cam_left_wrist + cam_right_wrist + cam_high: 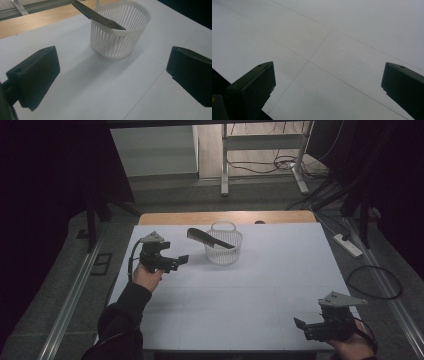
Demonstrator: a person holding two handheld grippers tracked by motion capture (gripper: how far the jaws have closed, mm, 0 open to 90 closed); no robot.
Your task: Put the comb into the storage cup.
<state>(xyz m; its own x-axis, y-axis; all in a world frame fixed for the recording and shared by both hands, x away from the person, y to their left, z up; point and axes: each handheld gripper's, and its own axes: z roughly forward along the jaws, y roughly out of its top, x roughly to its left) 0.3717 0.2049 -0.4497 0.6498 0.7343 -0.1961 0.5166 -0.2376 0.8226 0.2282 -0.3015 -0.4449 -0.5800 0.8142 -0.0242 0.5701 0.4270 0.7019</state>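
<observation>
The comb (209,239) leans out over the rim of the basket (223,255) near the table's far edge — a nudge from the left gripper (176,262), jaws wide and empty, could tip both.

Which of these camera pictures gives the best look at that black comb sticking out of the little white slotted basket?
The left gripper view: the black comb appears large, leaning on the rim of the white slotted plastic basket, one end inside. The high view shows the comb small and far off. The right gripper view looks at bare white tabletop.

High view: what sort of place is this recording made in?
Probably a lab or recording studio, not a home: a white-topped table ringed by dark curtains, loose cables and a power strip on the floor, a metal stand behind.
</observation>
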